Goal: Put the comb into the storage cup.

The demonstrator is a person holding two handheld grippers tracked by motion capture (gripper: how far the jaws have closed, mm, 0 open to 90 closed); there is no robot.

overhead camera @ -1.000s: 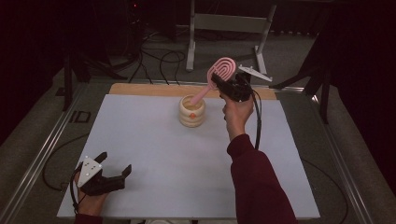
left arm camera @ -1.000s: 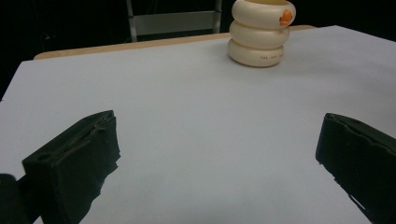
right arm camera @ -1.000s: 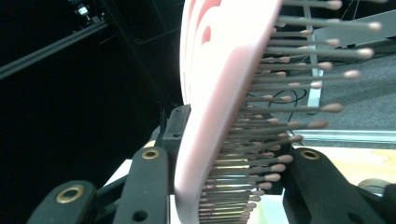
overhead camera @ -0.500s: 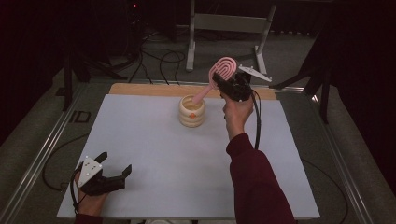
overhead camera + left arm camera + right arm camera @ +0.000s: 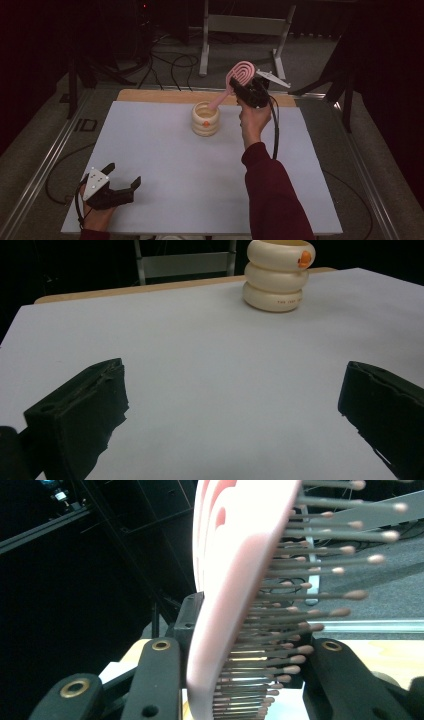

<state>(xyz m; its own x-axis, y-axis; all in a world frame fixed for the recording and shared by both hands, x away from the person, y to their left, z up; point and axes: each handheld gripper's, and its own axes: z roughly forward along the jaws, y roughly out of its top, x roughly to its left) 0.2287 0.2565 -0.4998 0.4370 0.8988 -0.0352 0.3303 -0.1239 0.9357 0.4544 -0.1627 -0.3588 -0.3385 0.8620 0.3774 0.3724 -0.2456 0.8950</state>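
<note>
One pink hairbrush (image 5: 239, 79), one cream ringed holder (image 5: 205, 119) and two grippers share a white-topped counter (image 5: 165, 165). The right gripper (image 5: 246, 89), raised over the far side of the counter, has its jaws clamped on the brush's head; the right gripper view shows the pink paddle (image 5: 235, 580) edge-on between the two black jaws, its bristles pointing to the right of that view. The brush handle slopes down toward the rim of the holder, which stands upright just beside and below it; whether the handle tip touches the rim cannot be told. The holder carries a small orange mark (image 5: 304, 259) on its side. The left gripper (image 5: 120, 181) rests at the near left corner of the counter, well apart from the holder, its jaws spread wide with nothing between them.
</note>
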